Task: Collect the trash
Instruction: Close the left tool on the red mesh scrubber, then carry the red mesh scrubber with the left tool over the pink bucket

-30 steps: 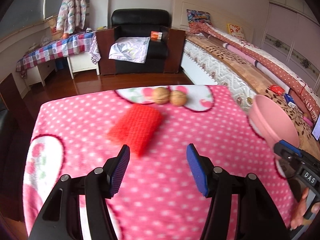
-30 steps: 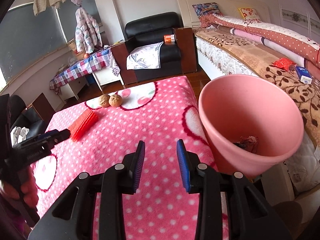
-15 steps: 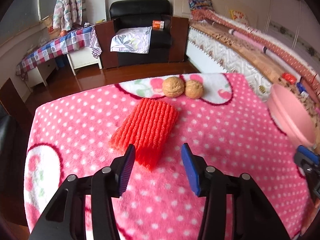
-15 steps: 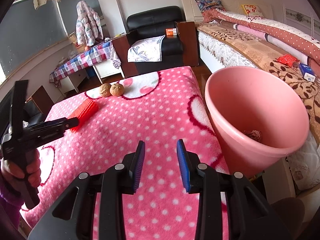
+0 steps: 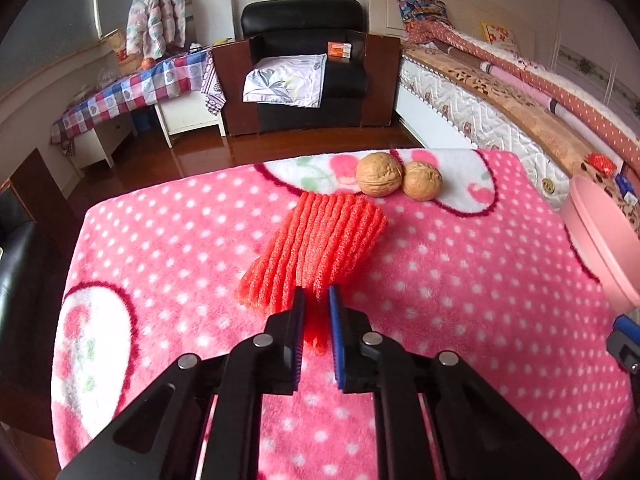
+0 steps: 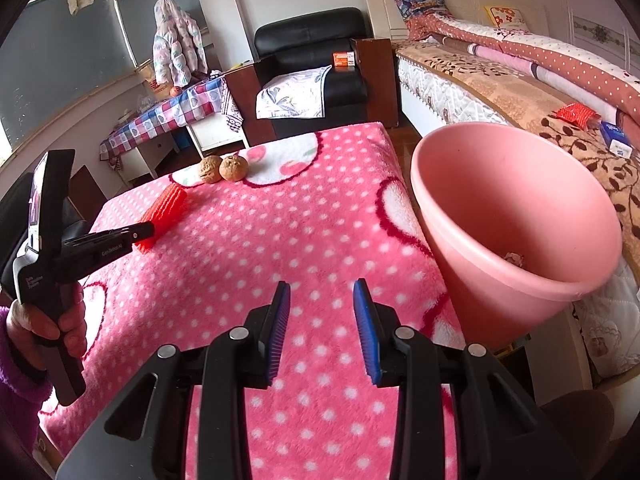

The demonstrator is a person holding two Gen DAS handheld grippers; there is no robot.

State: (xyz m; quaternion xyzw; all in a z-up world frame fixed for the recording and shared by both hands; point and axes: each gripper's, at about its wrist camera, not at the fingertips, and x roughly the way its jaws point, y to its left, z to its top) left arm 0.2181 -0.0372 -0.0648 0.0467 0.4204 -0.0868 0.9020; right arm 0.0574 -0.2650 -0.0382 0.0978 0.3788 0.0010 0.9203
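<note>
Both jaws of the left gripper (image 5: 316,312), apart half a second ago, now clench the red foam net (image 5: 320,240); right gripper (image 6: 322,312) released; next, bin (image 6: 516,280).

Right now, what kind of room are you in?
Most likely a bedroom at home: a long bed with blankets and pillows, a black armchair, and a puffy jacket hanging by the window.

pink bin (image 5: 600,236): cut by right edge | scrap in bin (image 6: 514,259): too small to identify
</note>
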